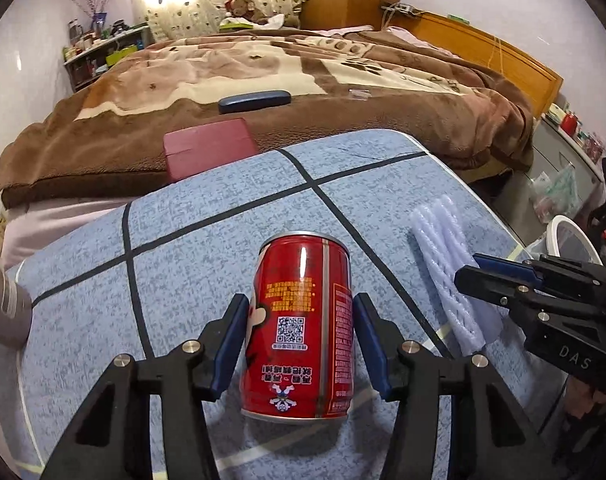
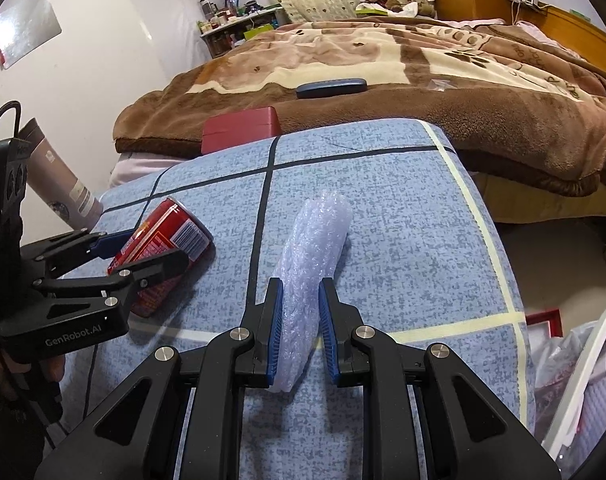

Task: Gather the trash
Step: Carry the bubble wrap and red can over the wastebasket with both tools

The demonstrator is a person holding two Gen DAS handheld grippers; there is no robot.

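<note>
The left gripper (image 1: pixel 301 344) stands wide, its two blue-padded fingers (image 1: pixel 231 348) flanking a red cylindrical metal drink can (image 1: pixel 301 328) that lies on its side on the blue speckled tabletop (image 1: pixel 207 240) marked with dark tape lines. The can sits directly between the fingers, its long axis running forward along them, its far end beyond the fingertips and its near end toward the tool body; a narrow gap shows on each side, so the pads appear close to the can without clamping it. In the right wrist view the same can (image 2: pixel 163 240) lies to the left of the right gripper (image 2: pixel 301 320), between the fingers of the left tool. The right gripper stands narrow around a white translucent roll of bubble wrap (image 2: pixel 315 248), which extends forward from between its blue pads (image 2: pixel 275 332); the pads sit against or just beside the roll's near end, and firm contact cannot be confirmed. In the left wrist view this roll (image 1: pixel 443 248) lies to the right of the can, apart from it. A grey cylindrical bottle (image 2: pixel 59 176) stands at the left tool's far left. Ahead of both tools, beyond the table edge, a dark red box (image 1: pixel 207 152) and a dark blue oblong case (image 1: pixel 255 101) rest on a brown patterned blanket (image 1: pixel 343 80).
</note>
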